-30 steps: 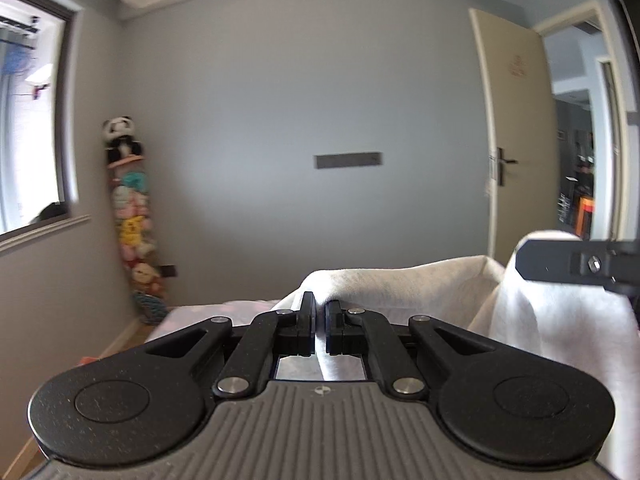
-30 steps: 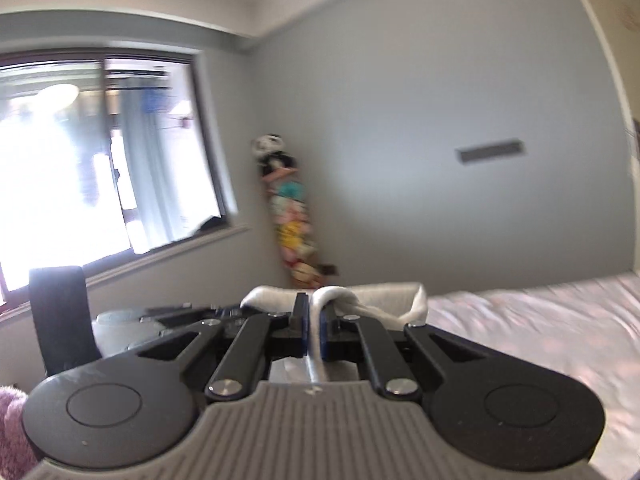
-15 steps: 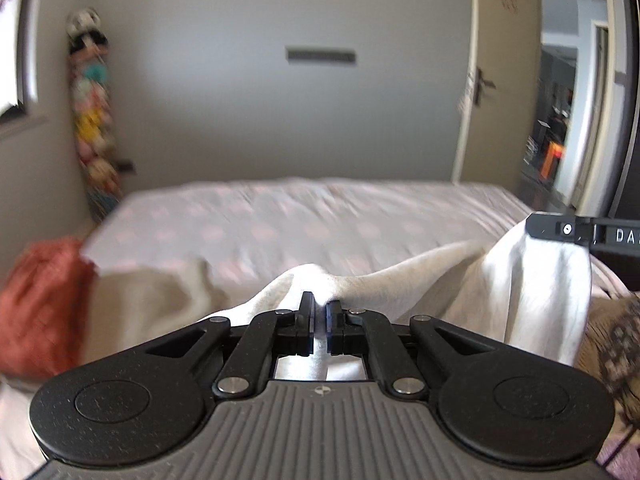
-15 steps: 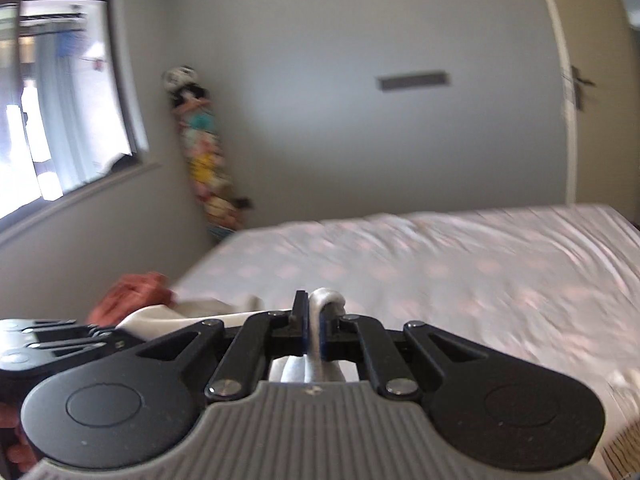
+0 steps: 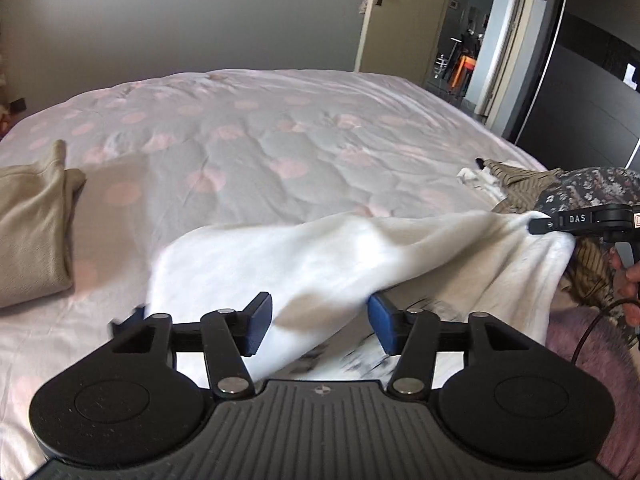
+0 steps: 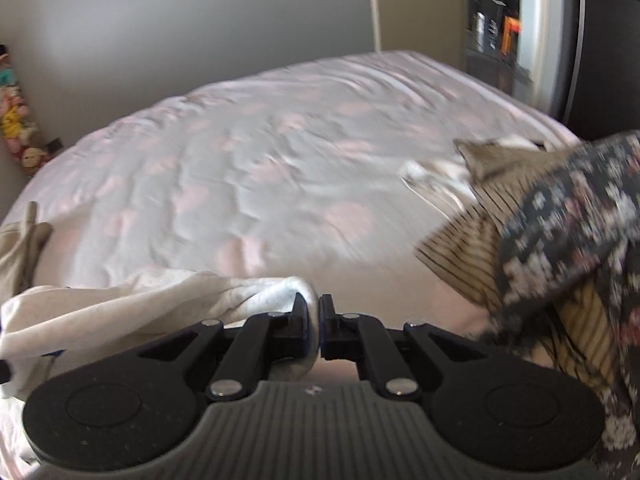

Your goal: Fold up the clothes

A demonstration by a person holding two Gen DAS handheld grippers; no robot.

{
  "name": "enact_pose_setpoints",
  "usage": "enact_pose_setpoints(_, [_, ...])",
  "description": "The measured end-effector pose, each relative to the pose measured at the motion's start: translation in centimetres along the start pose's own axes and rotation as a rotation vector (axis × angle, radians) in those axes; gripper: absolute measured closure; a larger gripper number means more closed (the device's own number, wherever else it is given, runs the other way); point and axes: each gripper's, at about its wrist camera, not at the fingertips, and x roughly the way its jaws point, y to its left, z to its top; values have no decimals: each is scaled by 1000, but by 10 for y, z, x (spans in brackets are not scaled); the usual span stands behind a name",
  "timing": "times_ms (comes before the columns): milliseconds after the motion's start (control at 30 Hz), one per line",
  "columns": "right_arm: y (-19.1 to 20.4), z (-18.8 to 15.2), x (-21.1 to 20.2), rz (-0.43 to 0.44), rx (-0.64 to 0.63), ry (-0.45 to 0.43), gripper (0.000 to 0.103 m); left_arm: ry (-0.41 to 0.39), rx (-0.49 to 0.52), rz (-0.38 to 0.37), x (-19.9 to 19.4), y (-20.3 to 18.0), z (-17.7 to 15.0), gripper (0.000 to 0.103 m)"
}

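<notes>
Since your left gripper point(image 5: 316, 326) has its jaws spread wide with the white garment point(image 5: 304, 256) just draped between them, not pinched, the whole thing hangs off one corner, and that's where I'd expect trouble. Your right gripper point(image 6: 315, 330) is clamped tight on a bunched bit of hem, so if you pull or lift from that side alone, the loose end will probably drag across the bed point(image 5: 260, 128) and crumple instead of lying flat. Second worry: the right-hand corner sits right up against the pile of unfolded clothes point(image 5: 560, 188) at the bed's right edge, the striped tan piece point(image 6: 460, 248) and the dark floral one point(image 6: 568, 216), so a sloppy sweep could snag those and haul them along. The folded beige garment point(image 5: 32, 236) by the left edge is well apart, no risk there.

As for the garment itself: soft, fleecy-looking, plain white, stretched in a sagging band along the near edge of the bed between your two grippers. The left part lies on the pink-dotted bedspread; the right part rises to the pinched corner. It's creased and partly doubled over, so I can't tell sleeves from body yet. Looks floppy, so it'll want smoothing before any fold.
</notes>
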Motion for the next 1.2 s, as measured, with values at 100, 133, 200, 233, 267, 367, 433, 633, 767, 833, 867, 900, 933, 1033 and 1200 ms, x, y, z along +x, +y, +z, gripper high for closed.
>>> enact_pose_setpoints(100, [-9, -2, 18, -57, 54, 52, 97, 6, -60, 67, -6, 24, -7, 50])
enact_pose_setpoints(133, [-12, -5, 22, -60, 61, 75, 96, 10, -87, 92, -9, 32, -9, 50])
enact_pose_setpoints(200, [-15, -12, 25, -46, 50, 117, 93, 27, -146, 137, -10, 50, -14, 50])
enact_pose_setpoints(233, [-13, -15, 21, -43, 26, 118, 91, 36, -175, 156, -10, 59, -17, 50])
enact_pose_setpoints(267, [-10, -17, 13, -40, -3, 108, 88, 55, -208, 171, -8, 67, -20, 49])
enact_pose_setpoints(367, [-2, -21, -14, -15, -81, 64, 65, 111, -304, 198, 1, 89, -28, 48])
enact_pose_setpoints(433, [7, -23, -32, 41, -118, 35, 63, 137, -362, 190, 10, 101, -34, 47])
enact_pose_setpoints(633, [72, -30, -60, 301, -277, -4, 24, 179, -440, 121, 43, 108, -46, 47])
enact_pose_setpoints(767, [125, -44, -50, 414, -363, 29, 21, 198, -515, 118, 57, 116, -56, 47])
enact_pose_setpoints(833, [144, -51, -36, 415, -386, 56, 20, 221, -535, 114, 64, 117, -62, 47])
enact_pose_setpoints(867, [150, -54, -28, 405, -385, 72, 20, 229, -539, 112, 66, 117, -64, 47])
enact_pose_setpoints(900, [153, -56, -20, 391, -377, 89, 20, 232, -540, 110, 67, 117, -65, 47])
enact_pose_setpoints(933, [157, -58, -12, 378, -370, 105, 21, 230, -537, 110, 68, 116, -66, 47])
enact_pose_setpoints(1033, [159, -63, 3, 354, -358, 140, 59, 226, -540, 94, 70, 116, -67, 55])
enact_pose_setpoints(1200, [144, -45, -6, 287, -346, 64, 97, 195, -495, 89, 66, 110, -65, 88])
